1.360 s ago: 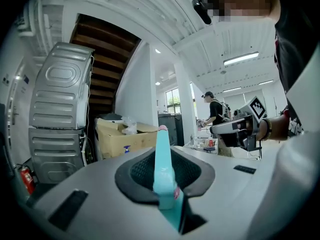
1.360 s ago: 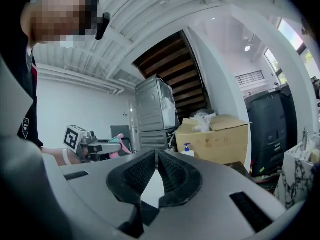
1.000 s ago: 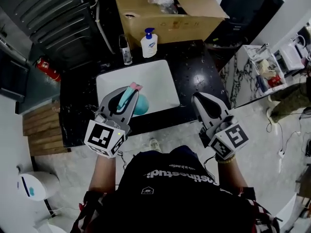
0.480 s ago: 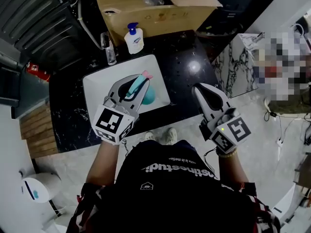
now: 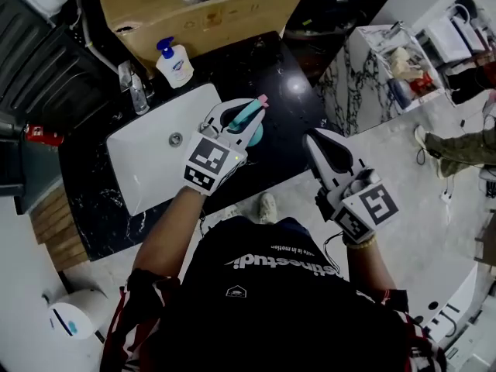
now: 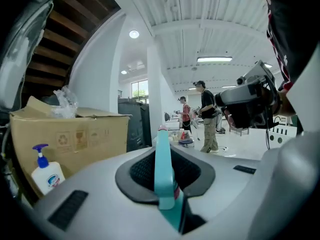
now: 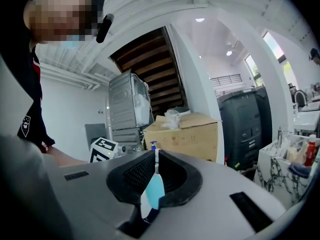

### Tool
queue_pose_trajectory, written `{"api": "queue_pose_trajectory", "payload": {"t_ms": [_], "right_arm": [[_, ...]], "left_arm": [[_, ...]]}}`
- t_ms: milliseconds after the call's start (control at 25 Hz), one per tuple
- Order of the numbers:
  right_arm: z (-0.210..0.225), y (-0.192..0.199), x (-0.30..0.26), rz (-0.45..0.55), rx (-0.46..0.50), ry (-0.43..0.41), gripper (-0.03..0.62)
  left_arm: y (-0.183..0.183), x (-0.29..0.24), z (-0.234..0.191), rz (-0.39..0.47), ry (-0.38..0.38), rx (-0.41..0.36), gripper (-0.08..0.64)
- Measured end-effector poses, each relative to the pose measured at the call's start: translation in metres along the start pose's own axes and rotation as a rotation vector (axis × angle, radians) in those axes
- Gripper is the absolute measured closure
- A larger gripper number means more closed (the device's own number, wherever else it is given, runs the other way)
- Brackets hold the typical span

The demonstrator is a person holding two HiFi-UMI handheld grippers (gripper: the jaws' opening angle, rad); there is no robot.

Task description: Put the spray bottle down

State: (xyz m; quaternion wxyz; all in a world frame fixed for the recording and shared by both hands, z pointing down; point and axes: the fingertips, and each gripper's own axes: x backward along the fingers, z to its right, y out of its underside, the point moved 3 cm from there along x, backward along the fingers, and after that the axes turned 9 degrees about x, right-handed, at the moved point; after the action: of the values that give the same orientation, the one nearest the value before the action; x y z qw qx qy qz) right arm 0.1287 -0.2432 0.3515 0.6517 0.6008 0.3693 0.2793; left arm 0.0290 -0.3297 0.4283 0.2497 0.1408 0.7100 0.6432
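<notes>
Since 1 s ago the left gripper w/ its load has swung from over the basin to the right, past the basin's right edge; the right gripper sits at abt the same spot in the head view.

The left gripper's jaws pinch the teal plastic spray bottle with pink nozzle tip by its slim upper part. In the left gripper view the teal neck stands upright between the dark pads. The bottle's round body hangs under the jaws, above the black speckled stone counter, just beside the white rectangular sink. Can't tell if it touches the counter.

The right gripper's jaws are pressed together at the tips w/ nothing held; it's well apart from the bottle, off the counter's front edge.

Behind the sink: a chrome tap, a white soap bottle with blue pump & a brown cardboard box.
</notes>
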Motion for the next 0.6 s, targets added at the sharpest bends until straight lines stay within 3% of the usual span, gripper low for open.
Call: {"api": "queue_pose_trajectory", "payload": {"t_ms": [320,600], "right_arm": [[0.014,0.01,0.017,-0.027,-0.005,0.024,0.541],[0.018,0.009,0.019,-0.022,-0.009,0.037,0.541]], "left_arm": [[0.024,-0.037,0.011,-0.035,0.048,0.005,0.489],[0.027,-0.04,0.016,-0.004,0.08,-0.018,0.488]]}}
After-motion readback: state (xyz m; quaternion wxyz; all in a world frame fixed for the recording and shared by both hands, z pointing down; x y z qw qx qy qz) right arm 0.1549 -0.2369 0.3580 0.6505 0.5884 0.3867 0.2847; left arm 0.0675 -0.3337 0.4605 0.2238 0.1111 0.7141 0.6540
